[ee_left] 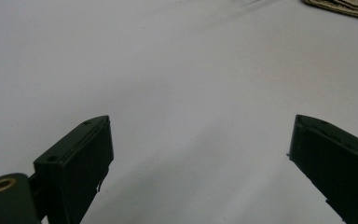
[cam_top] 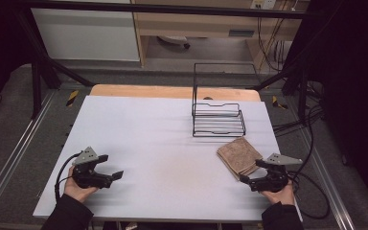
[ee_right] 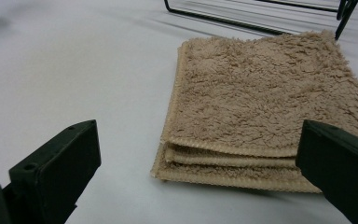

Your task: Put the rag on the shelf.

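1. The right gripper, jaws apart and empty, faces the folded edge of the folded beige towel near the table's right edge; I would slide one jaw under the whole stack before closing.
2. The left gripper, jaws apart and empty, hovers over the bare white table, well apart.
3. The wire rack stands just beyond the towel; open room lies leftward.
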Available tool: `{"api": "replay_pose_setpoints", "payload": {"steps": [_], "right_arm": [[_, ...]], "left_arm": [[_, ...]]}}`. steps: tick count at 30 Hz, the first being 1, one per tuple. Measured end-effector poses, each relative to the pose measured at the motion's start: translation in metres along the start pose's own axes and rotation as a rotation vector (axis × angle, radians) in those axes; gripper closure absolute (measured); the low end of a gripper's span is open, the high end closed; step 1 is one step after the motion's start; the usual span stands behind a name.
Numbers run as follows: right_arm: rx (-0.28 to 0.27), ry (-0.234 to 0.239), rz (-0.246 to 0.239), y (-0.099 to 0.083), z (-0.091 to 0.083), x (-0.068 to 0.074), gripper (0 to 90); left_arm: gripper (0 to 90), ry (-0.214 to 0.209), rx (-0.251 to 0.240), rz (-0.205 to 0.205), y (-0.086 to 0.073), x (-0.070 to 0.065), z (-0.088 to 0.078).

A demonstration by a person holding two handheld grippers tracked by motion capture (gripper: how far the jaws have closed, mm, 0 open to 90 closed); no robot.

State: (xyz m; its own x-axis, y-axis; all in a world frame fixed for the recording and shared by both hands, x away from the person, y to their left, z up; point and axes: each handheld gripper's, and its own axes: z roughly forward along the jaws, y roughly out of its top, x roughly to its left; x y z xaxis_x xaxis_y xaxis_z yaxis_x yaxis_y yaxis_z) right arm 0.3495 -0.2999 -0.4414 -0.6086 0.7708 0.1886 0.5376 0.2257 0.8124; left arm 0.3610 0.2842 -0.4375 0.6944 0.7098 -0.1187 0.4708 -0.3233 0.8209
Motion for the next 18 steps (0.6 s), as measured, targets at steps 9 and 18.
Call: {"api": "replay_pose_setpoints", "payload": {"steps": [9, 18], "right_arm": [[0.005, -0.014, -0.014, 0.003, 0.0, 0.002, 1.7], [0.015, -0.011, -0.025, 0.012, 0.005, 0.01, 12.8]], "left_arm": [[6.2, 0.009, -0.004, -0.002, 0.0, 0.001, -0.002], [6.6, 0.021, -0.002, -0.007, -0.001, 0.002, -0.003]]}}
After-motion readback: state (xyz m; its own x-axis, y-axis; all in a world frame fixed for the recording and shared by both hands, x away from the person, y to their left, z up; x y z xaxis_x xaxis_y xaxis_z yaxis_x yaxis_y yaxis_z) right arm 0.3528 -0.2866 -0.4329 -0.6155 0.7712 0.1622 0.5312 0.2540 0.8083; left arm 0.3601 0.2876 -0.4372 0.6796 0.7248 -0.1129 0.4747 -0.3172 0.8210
